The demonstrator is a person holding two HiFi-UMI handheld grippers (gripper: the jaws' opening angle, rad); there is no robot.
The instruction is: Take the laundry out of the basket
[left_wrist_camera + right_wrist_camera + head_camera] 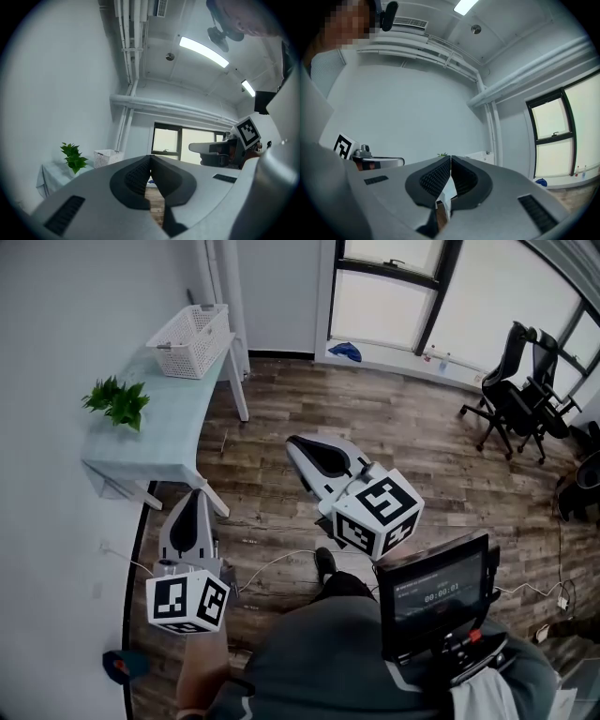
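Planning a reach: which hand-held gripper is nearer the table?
The left hand-held gripper, beside the table; the right hand-held gripper is over open floor.

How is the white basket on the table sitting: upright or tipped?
Upright. The white basket stands on its base at the far end of the table, open rim facing up.

I saw a small green plant (pixel 117 401) at the wall-side edge of the pale table (pixel 176 432). Two black office chairs (pixel 517 390) stood on the wood floor (pixel 412 446) near the windows (pixel 375 307).
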